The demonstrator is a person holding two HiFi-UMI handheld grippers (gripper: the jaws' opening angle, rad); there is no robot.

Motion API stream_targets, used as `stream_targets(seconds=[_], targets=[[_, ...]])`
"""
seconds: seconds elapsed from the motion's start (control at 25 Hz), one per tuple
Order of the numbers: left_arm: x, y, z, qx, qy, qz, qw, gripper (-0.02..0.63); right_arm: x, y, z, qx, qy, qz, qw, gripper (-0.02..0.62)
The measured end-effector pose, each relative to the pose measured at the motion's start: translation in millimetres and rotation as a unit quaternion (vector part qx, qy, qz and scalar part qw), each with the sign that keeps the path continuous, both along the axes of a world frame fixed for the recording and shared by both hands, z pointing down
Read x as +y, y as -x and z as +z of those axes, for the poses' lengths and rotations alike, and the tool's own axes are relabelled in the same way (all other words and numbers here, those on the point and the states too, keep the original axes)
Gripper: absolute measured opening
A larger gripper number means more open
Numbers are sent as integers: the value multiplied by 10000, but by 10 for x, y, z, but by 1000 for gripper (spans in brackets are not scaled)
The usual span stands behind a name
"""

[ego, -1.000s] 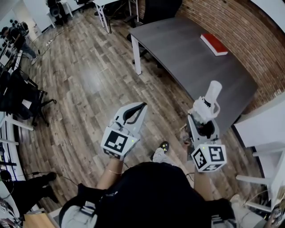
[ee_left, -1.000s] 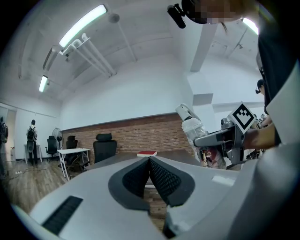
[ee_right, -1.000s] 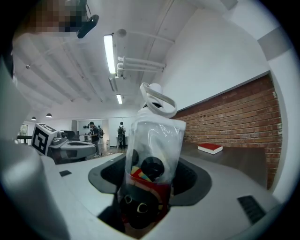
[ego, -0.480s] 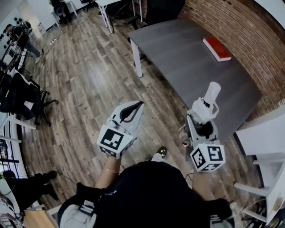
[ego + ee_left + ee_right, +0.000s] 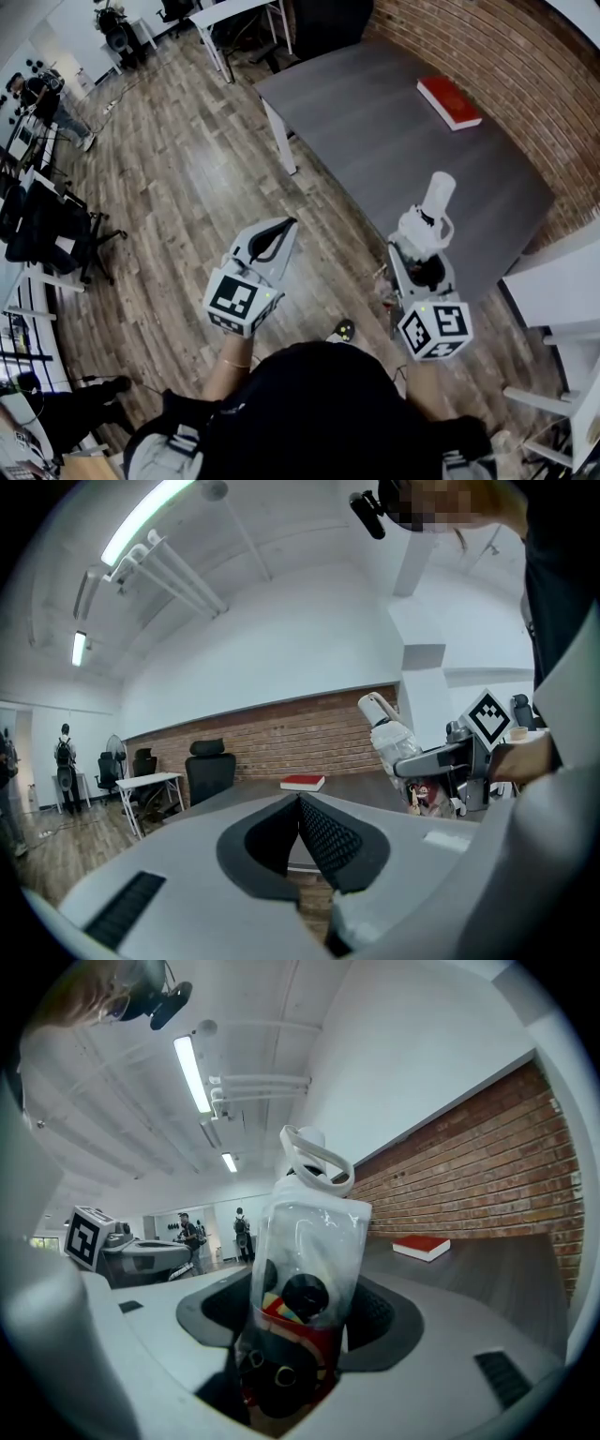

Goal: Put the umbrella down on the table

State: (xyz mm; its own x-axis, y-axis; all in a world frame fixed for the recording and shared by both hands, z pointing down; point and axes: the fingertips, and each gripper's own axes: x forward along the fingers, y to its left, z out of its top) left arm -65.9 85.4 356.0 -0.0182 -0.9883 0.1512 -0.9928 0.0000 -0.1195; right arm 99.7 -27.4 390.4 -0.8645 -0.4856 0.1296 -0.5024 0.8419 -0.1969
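A wide wood-plank floor [image 5: 169, 187] fills most of the head view, seen steeply from above. At upper right stands a long grey table [image 5: 394, 122] with white legs, set against a red brick wall [image 5: 525, 66]. The person's dark-clothed torso fills the bottom edge, with both arms reaching forward.

The left gripper [image 5: 281, 230] is over the floor, well apart from the table. In the left gripper view its dark pads [image 5: 323, 841] are pressed together at the tip, with nothing between them.

The right gripper [image 5: 420, 258] is at the table's near edge. Its jaws stand wide, one pad pressing each side of the umbrella [image 5: 305, 1269] – a short folded one, red and dark, in a clear plastic sleeve, with a white handle and loop at the far end. In the head view the umbrella [image 5: 427, 220] sticks out beyond the jaws, its white end toward the tabletop – held in the gripper, not lying on the table.

A red book [image 5: 449, 101] lies on the table's far side, near the wall.
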Motion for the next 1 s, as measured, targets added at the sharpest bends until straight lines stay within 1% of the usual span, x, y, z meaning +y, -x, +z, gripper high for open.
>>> stream_targets(seconds=[0.2, 0.4, 0.56, 0.72, 0.84, 1.0], targets=[[-361, -36, 70, 56, -58, 74, 9999, 2, -309, -82, 80, -9, 10, 71, 10000, 275], [-496, -127, 119, 113, -64, 209, 9997, 2, -351, -184, 112, 43, -22, 115, 9999, 275], [-622, -189, 112, -16, 32, 283, 9996, 2, -433, -244, 122, -82, 75, 205, 9997, 275], [-695, -225, 44, -155, -82, 387, 9991, 2, -454, -286, 126, -127, 83, 305, 9994, 275], [-758, -258, 85, -76, -35, 479, 9988, 2, -491, -304, 164, -168, 87, 347, 9992, 275], [-894, -283, 88, -220, -50, 588, 9980, 2, -597, -309, 200, -152, 110, 392, 9991, 275]])
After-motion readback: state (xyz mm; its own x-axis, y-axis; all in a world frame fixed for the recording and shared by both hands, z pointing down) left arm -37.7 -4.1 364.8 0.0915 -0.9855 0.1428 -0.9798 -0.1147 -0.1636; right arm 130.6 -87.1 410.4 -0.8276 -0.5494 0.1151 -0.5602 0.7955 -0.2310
